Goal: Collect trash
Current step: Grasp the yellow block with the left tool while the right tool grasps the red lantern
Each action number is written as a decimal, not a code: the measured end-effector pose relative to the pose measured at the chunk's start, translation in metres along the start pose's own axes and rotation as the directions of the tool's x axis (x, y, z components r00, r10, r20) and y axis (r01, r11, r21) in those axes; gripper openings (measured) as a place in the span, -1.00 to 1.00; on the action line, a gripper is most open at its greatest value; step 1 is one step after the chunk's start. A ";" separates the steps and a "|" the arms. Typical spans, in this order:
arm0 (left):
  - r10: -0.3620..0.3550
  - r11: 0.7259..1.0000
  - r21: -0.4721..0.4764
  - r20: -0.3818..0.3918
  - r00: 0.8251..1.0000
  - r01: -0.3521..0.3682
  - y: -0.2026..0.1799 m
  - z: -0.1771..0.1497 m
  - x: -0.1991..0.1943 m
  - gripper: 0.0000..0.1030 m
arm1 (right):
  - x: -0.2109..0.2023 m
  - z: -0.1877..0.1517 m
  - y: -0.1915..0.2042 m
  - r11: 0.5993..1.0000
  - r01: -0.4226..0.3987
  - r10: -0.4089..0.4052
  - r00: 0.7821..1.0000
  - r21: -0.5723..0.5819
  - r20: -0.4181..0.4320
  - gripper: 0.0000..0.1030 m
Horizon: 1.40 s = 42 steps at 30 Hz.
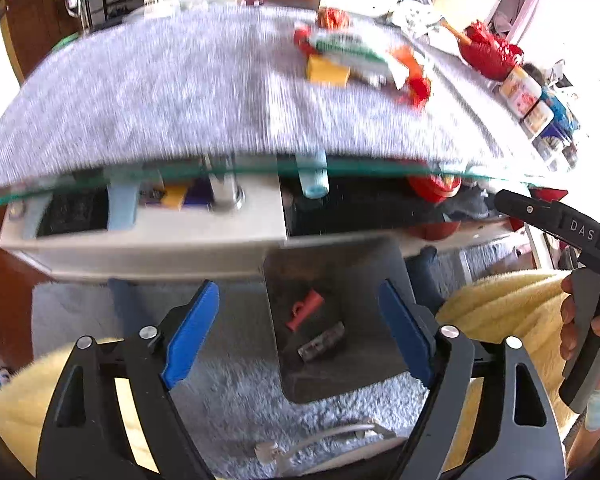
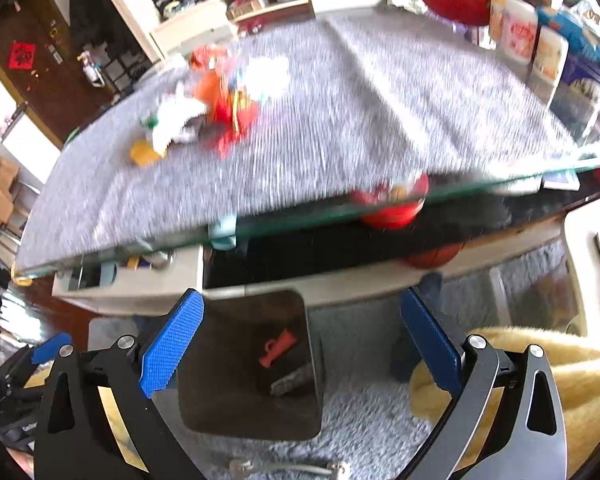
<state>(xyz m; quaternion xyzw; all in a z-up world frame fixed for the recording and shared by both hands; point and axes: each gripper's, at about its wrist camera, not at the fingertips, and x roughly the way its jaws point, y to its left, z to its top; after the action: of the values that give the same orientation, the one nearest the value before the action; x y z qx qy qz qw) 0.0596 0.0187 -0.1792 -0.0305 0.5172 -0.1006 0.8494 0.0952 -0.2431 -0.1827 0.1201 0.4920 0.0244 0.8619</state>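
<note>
The glass-topped table under its grey cloth fills most of both my views, blurred by motion. On the rug below its near edge stands my dark bin, holding a red plastic piece and a dark wrapper. The remaining trash pile lies on the cloth at the far side: a yellow block, a green-and-white packet and red scraps, too smeared to name surely. My left tongs gape wide over the bin, gripping nothing; my right tongs are equally wide and empty. Only the left view shows my right hand on its handle; only the right view shows the brown door. A cable by the bottom edge is partly hidden.
</note>
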 end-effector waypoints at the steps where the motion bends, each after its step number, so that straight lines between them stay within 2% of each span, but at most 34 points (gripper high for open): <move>1: 0.006 1.000 0.004 0.014 1.000 -0.006 -0.001 0.008 -0.003 0.55 | -0.001 0.003 0.001 1.000 0.002 -0.002 1.000 -0.003 0.007 0.93; 11: 0.037 0.999 0.020 0.091 0.995 -0.039 -0.003 0.080 0.000 0.62 | 0.009 0.045 0.012 0.998 0.011 -0.006 0.998 -0.067 0.065 0.91; 12: 0.036 0.999 0.027 0.089 0.995 -0.038 -0.005 0.085 0.004 0.62 | 0.012 0.049 0.014 0.997 0.011 -0.006 0.998 -0.075 0.064 0.86; 13: 0.034 0.999 0.036 0.082 0.996 -0.037 -0.007 0.090 0.010 0.61 | 0.015 0.053 0.016 0.997 0.007 -0.002 0.998 -0.079 0.062 0.70; 15: 0.030 0.998 0.044 0.067 0.997 -0.033 -0.009 0.097 0.020 0.59 | 0.025 0.064 0.018 0.997 -0.014 0.018 0.999 -0.081 0.048 0.49; 16: 0.026 0.999 0.046 0.060 0.998 -0.029 -0.010 0.102 0.026 0.50 | 0.028 0.067 0.020 0.996 -0.016 0.020 0.999 -0.084 0.046 0.38; 20: 0.025 0.998 0.052 0.035 0.999 -0.027 -0.012 0.113 0.043 0.19 | 0.045 0.085 0.028 0.994 -0.044 0.048 0.998 -0.099 0.035 0.14; 22: 0.022 0.998 0.063 0.026 0.999 -0.024 -0.014 0.117 0.051 0.14 | 0.055 0.092 0.031 0.993 -0.059 0.061 0.998 -0.103 0.020 0.03; 29: -0.028 0.996 0.083 -0.009 1.000 0.028 -0.024 0.130 0.077 -0.06 | 0.078 0.105 0.039 0.989 -0.083 0.082 0.997 -0.121 -0.016 -0.13; 36: -0.044 0.996 0.074 0.020 0.999 0.043 -0.031 0.154 0.094 -0.07 | 0.088 0.115 0.045 0.988 -0.081 0.080 0.997 -0.130 -0.011 -0.15; 39: -0.044 0.996 0.074 0.031 0.999 0.042 -0.032 0.163 0.099 -0.14 | 0.091 0.119 0.045 0.988 -0.080 0.079 0.997 -0.130 -0.008 -0.15; 42: -0.045 0.996 0.076 0.041 0.998 0.042 -0.032 0.169 0.102 -0.26 | 0.092 0.121 0.045 0.988 -0.070 0.070 0.998 -0.139 -0.004 -0.28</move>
<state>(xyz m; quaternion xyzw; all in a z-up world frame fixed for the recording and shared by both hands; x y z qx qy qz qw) 0.2503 -0.0426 -0.1851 -0.0119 0.4942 -0.1376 0.8583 0.2494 -0.2071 -0.1908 0.0768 0.4844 0.0887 0.8669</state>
